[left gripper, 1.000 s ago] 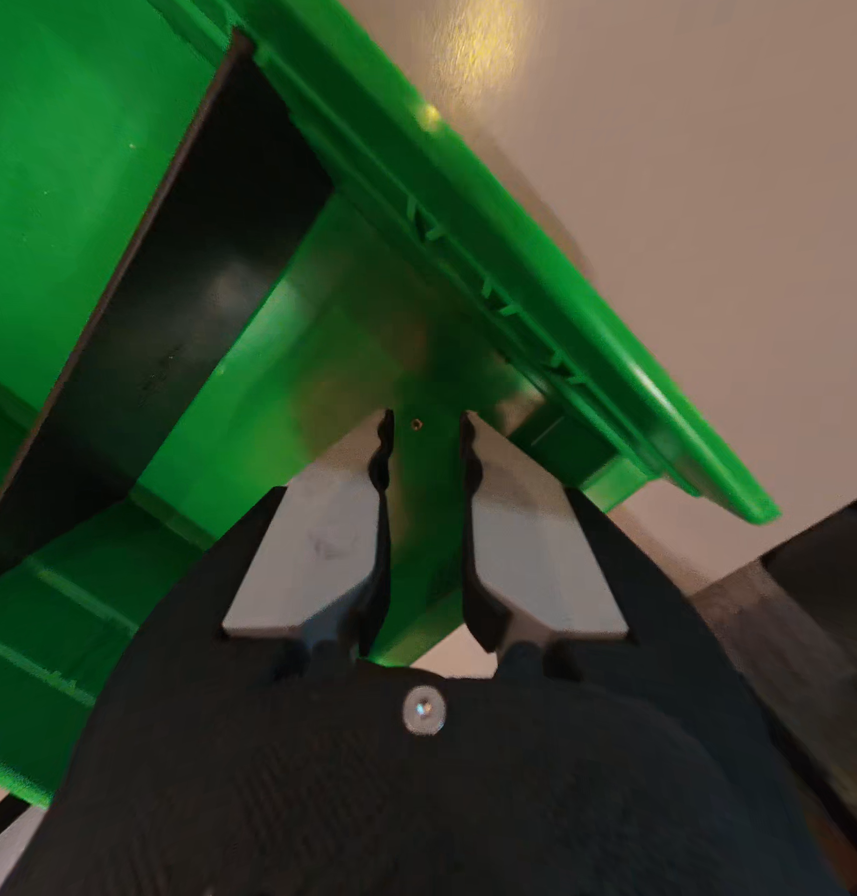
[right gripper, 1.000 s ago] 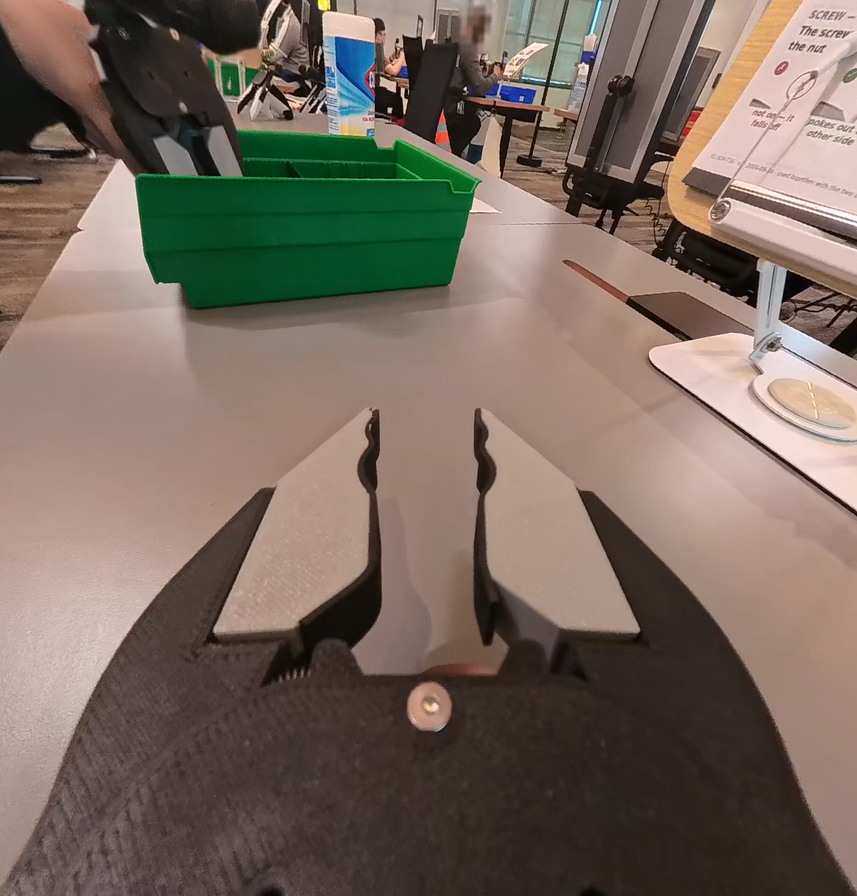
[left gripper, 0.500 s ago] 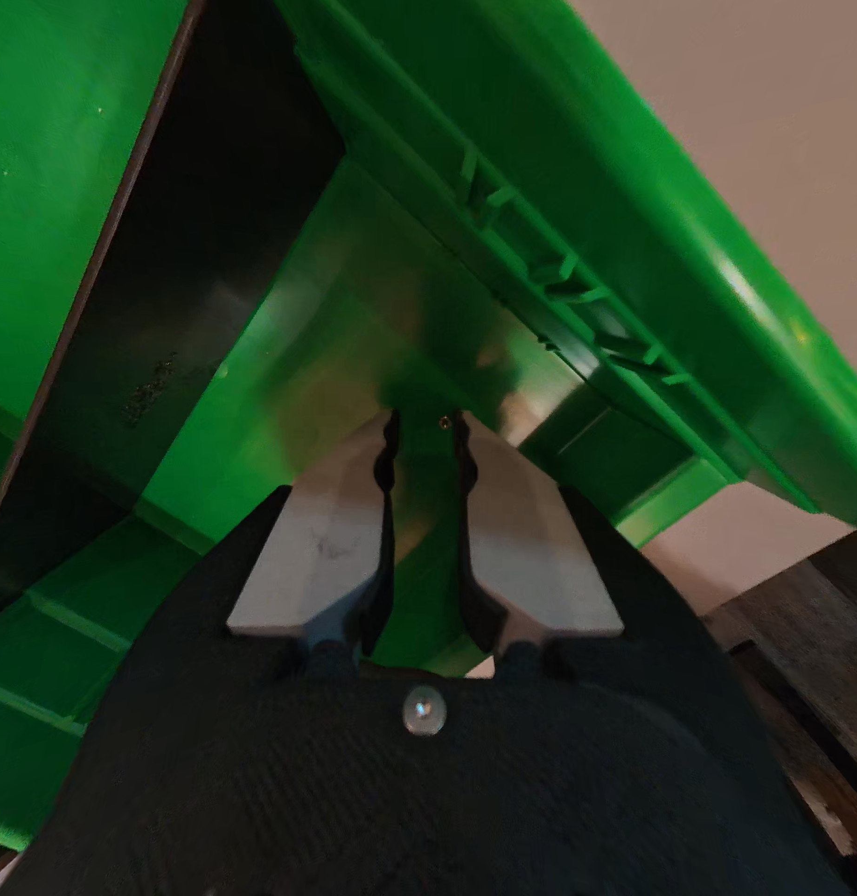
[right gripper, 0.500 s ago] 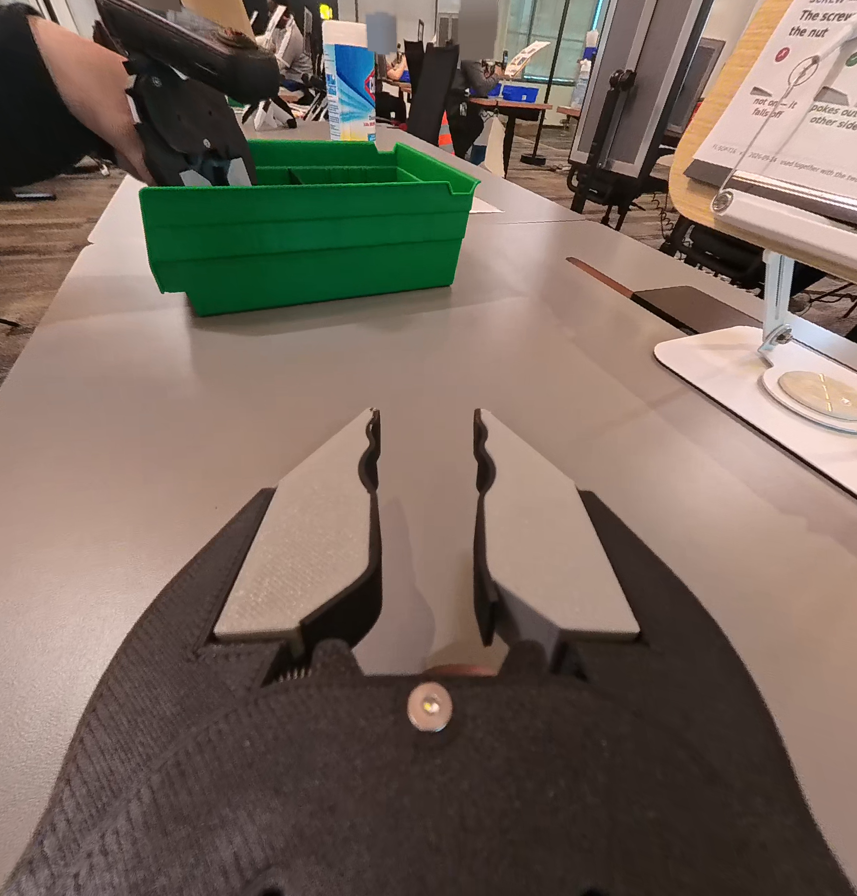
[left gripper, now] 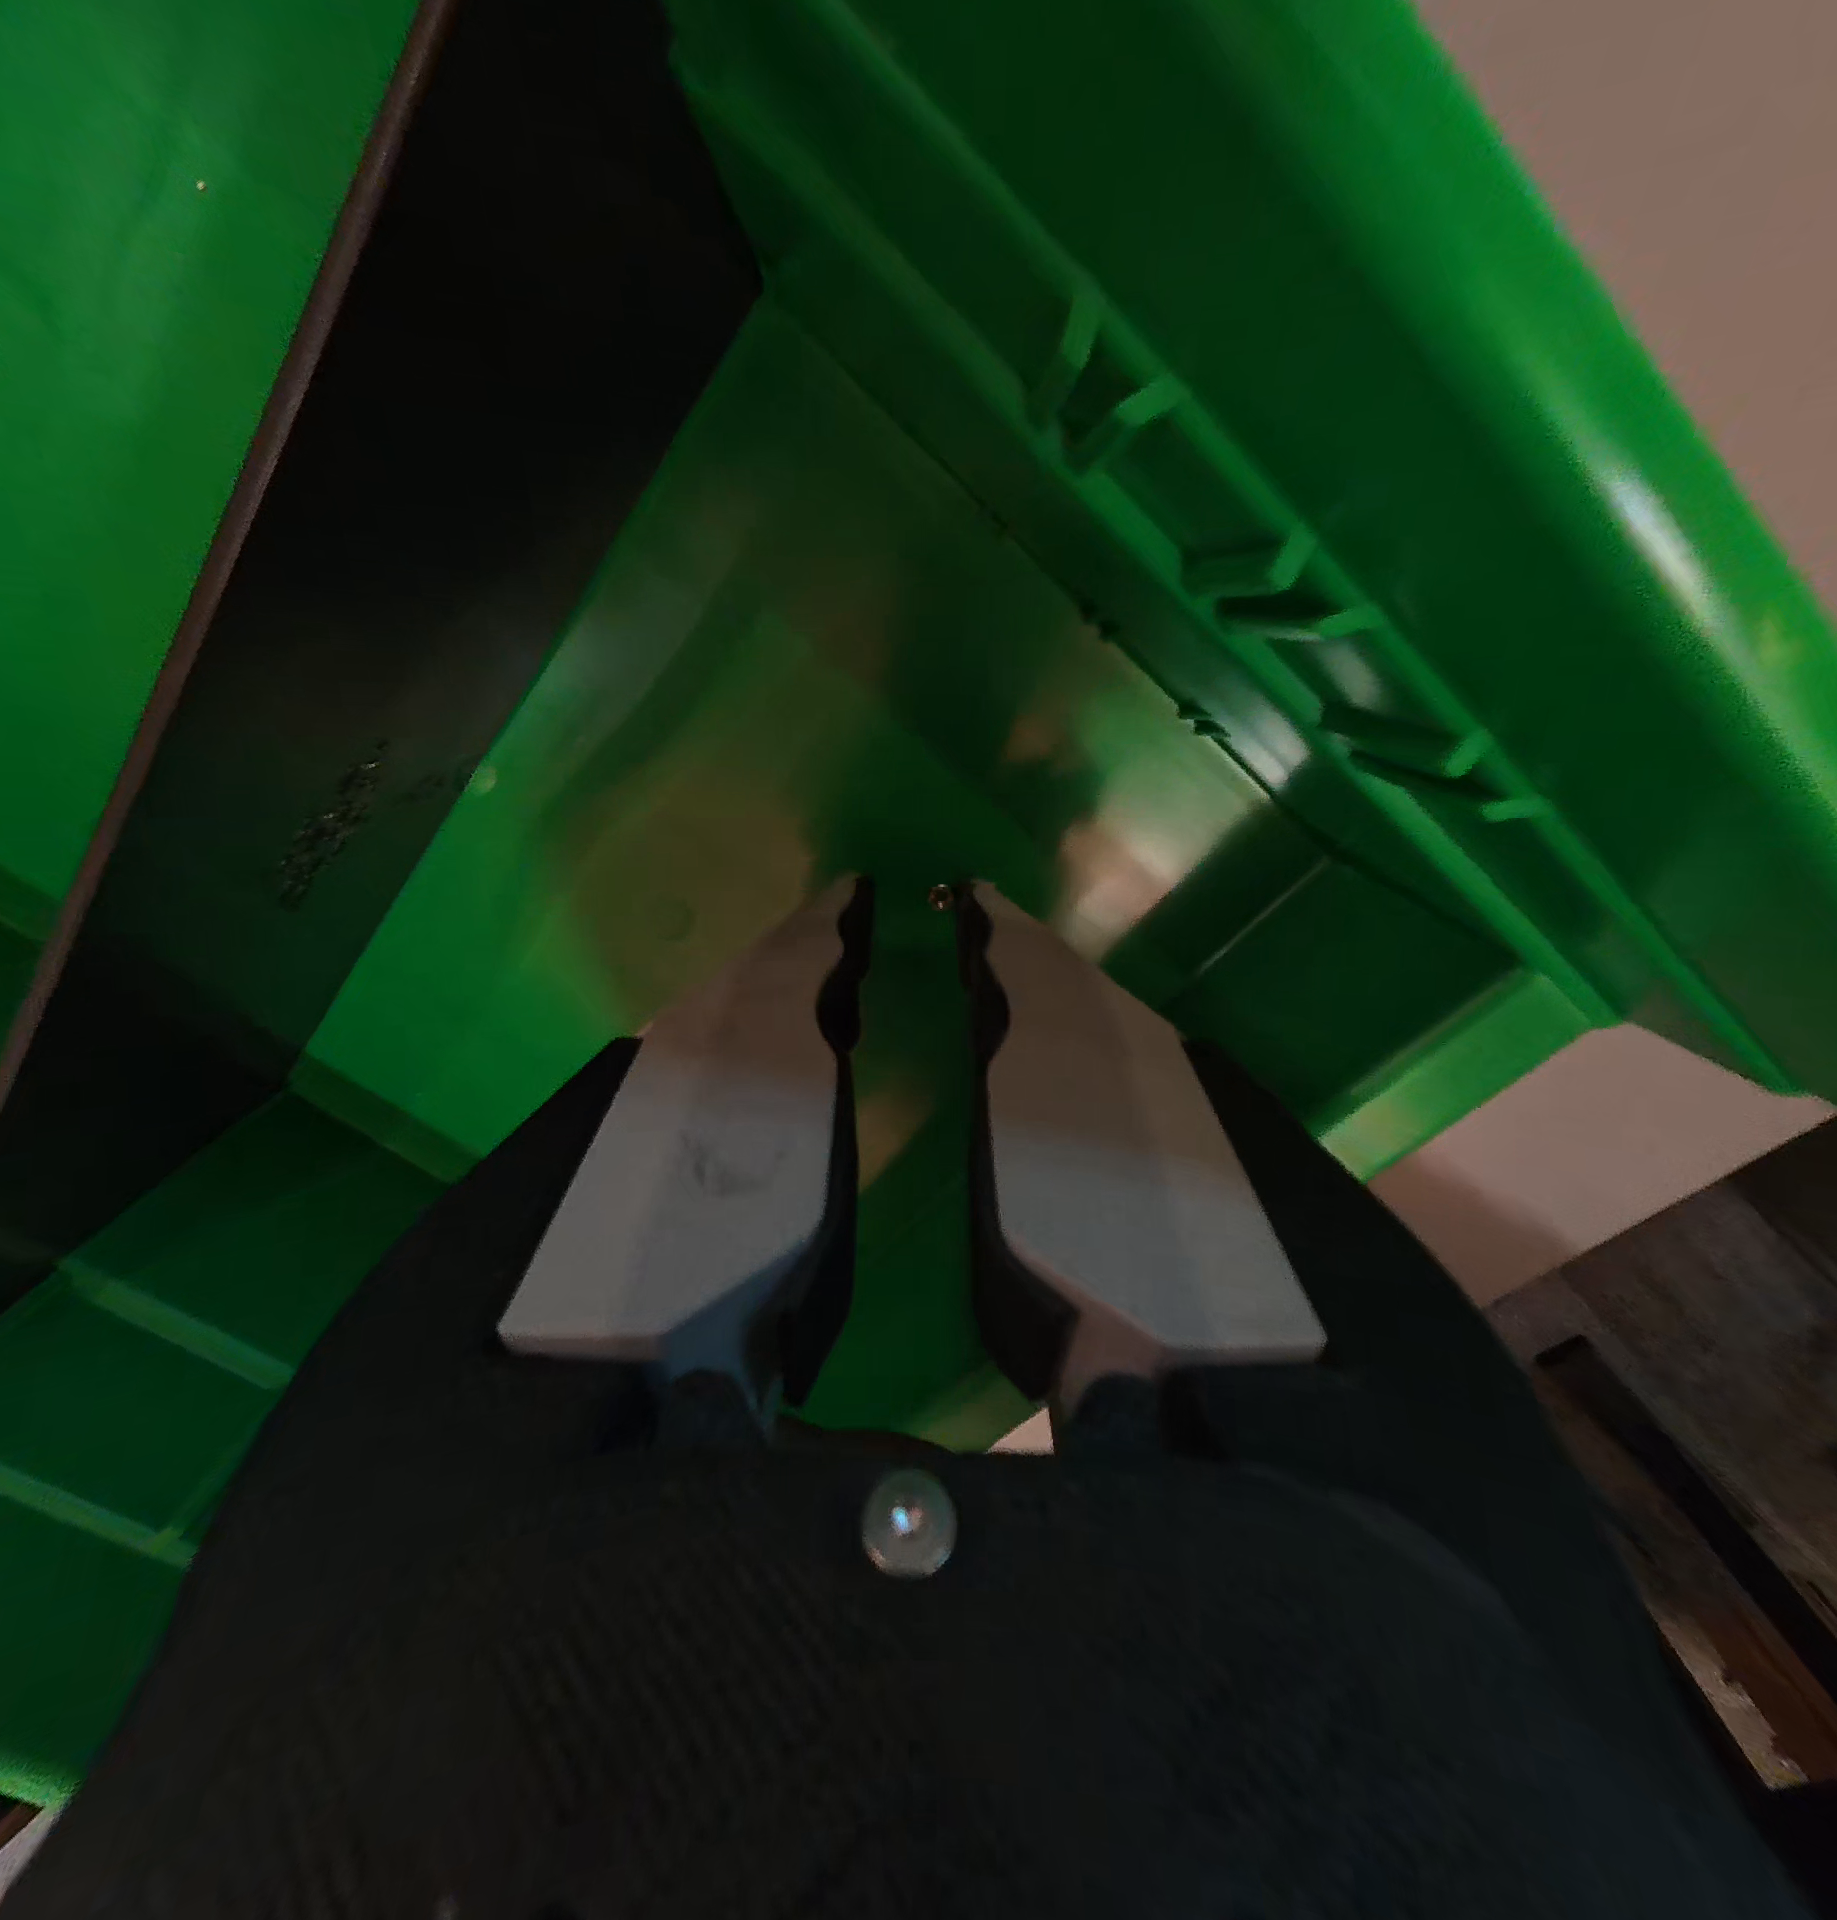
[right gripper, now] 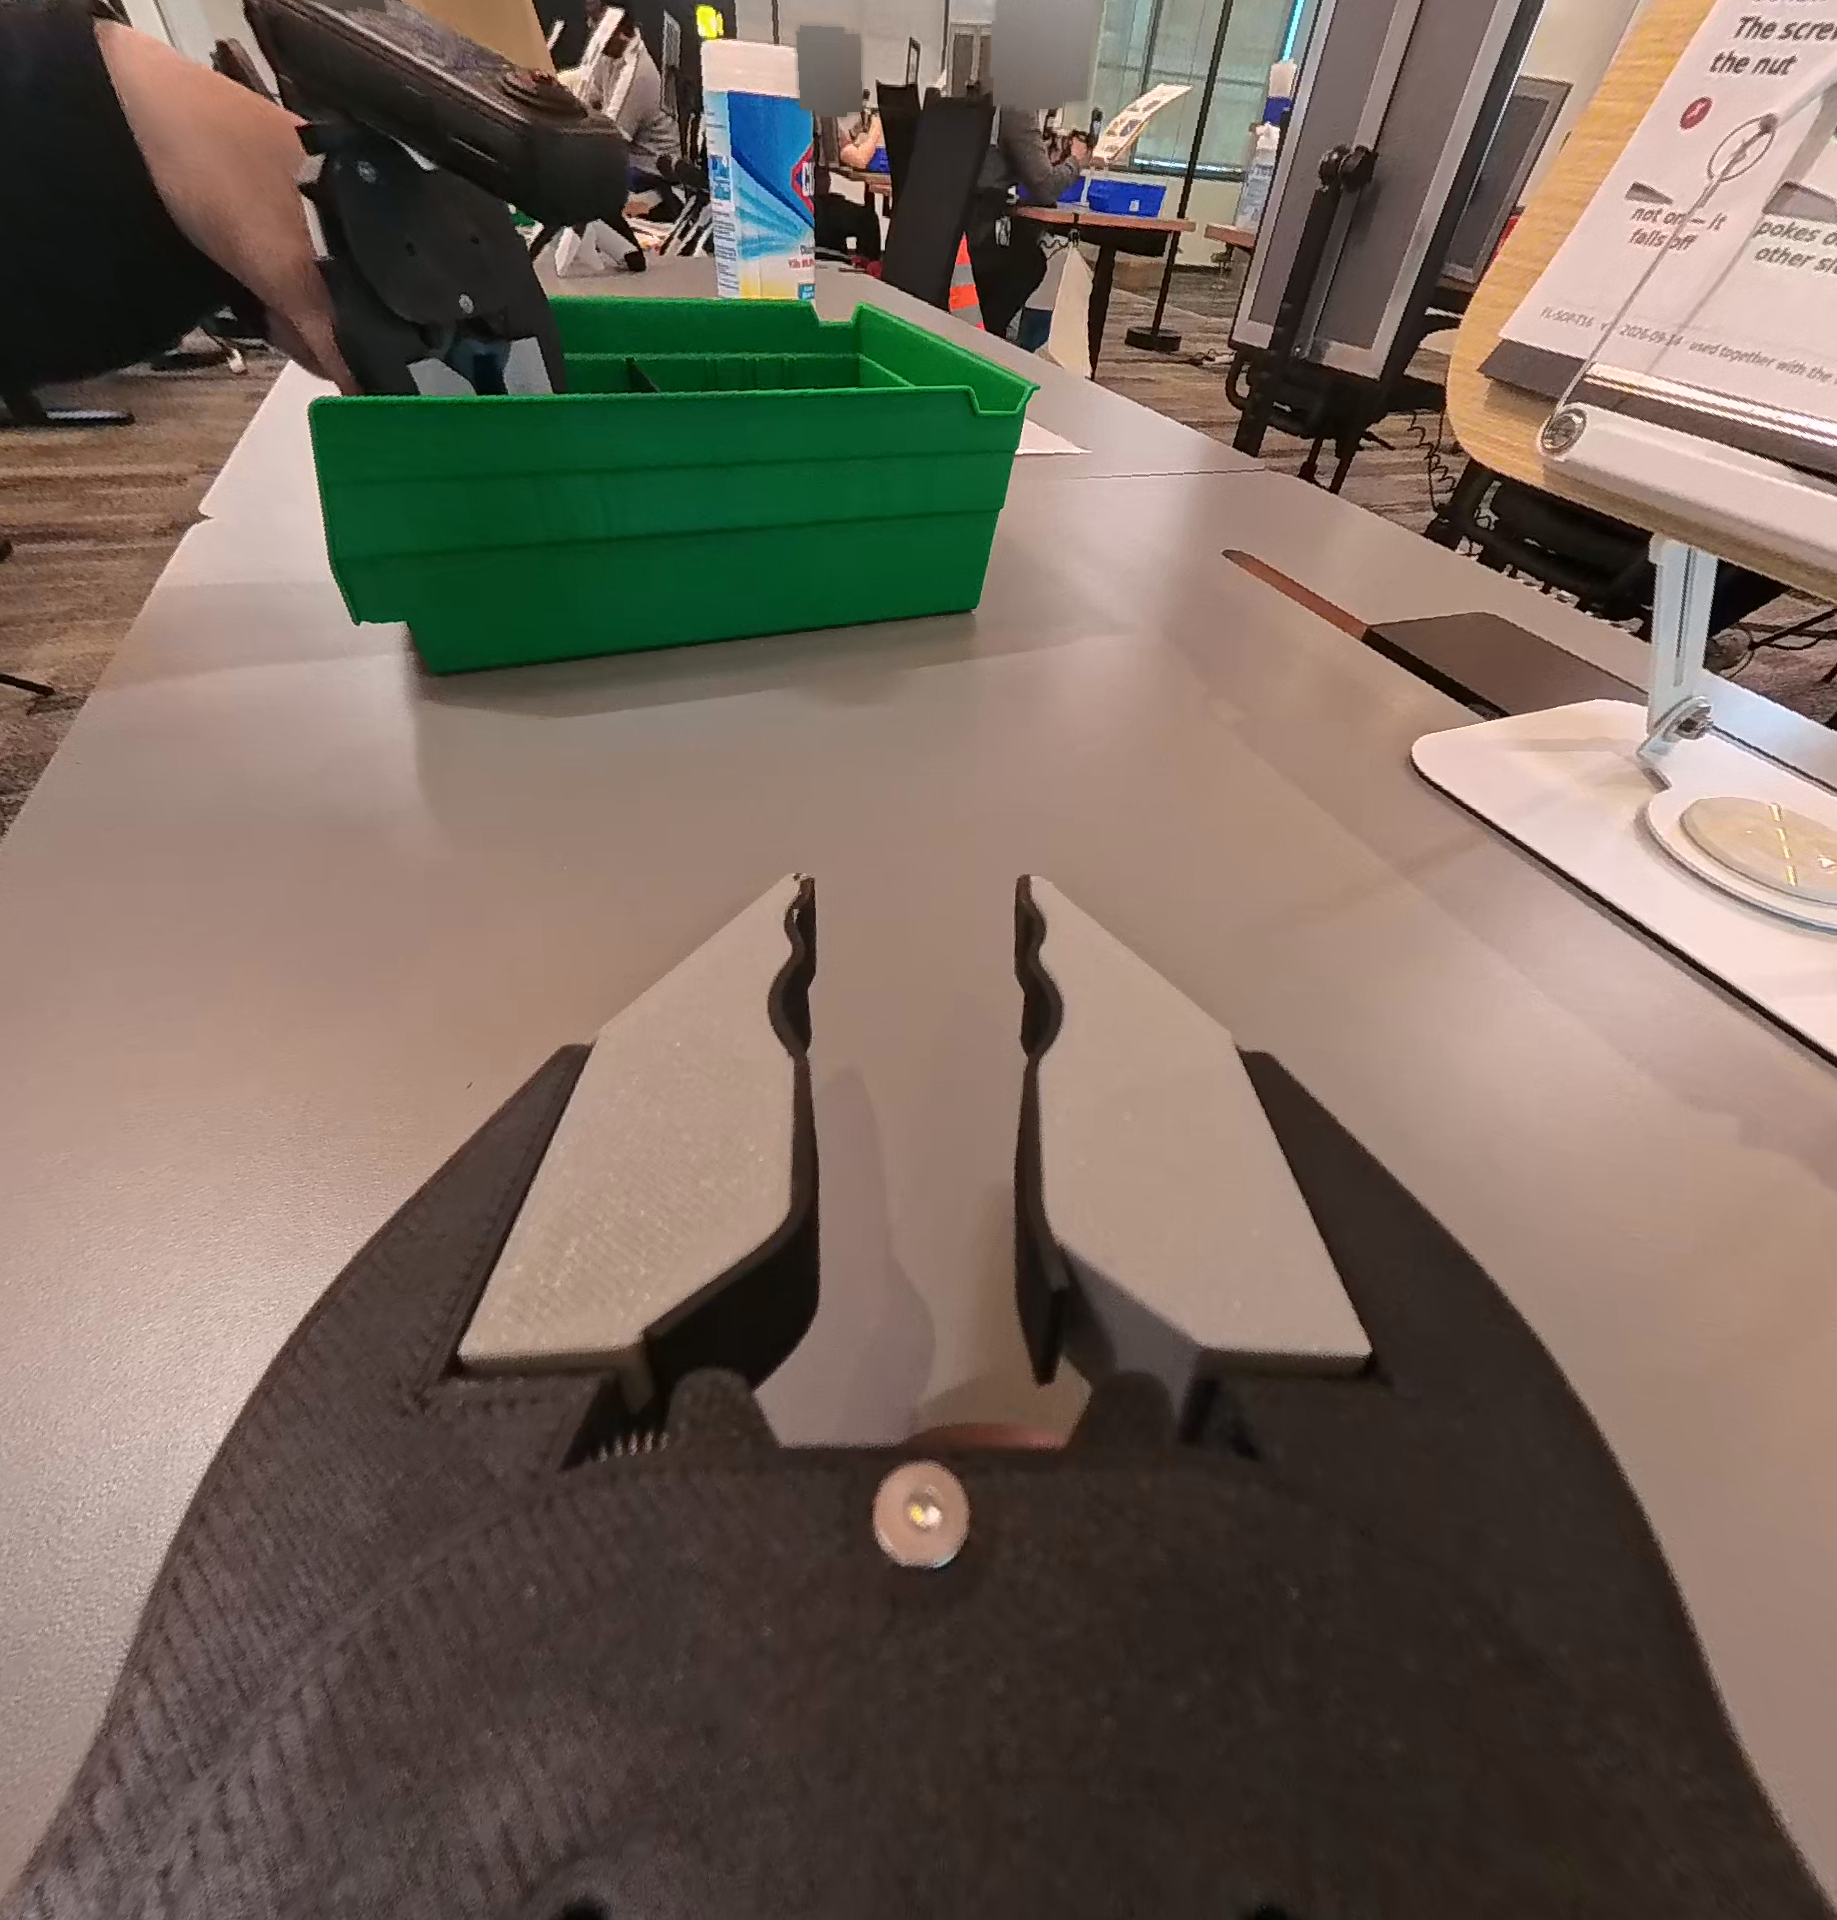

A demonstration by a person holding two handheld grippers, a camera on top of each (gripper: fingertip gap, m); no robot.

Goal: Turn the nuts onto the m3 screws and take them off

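A green bin stands on the grey table. My left gripper reaches down into a corner compartment of the bin; its jaws are open with a narrow gap. A tiny brass-coloured nut lies on the bin floor at the tip of the right finger, between the tips. The left gripper also shows in the right wrist view, dipped into the bin's left end. My right gripper is open and empty, low over the bare table. No screw is visible.
A black divider splits the bin beside my left gripper. A white stand base holding an instruction sheet sits at the right. A wipes canister stands behind the bin. People work at far tables.
My left gripper has dropped deeper into the bin and its jaws have narrowed around the small nut. The right gripper has stayed open and shifted only slightly.
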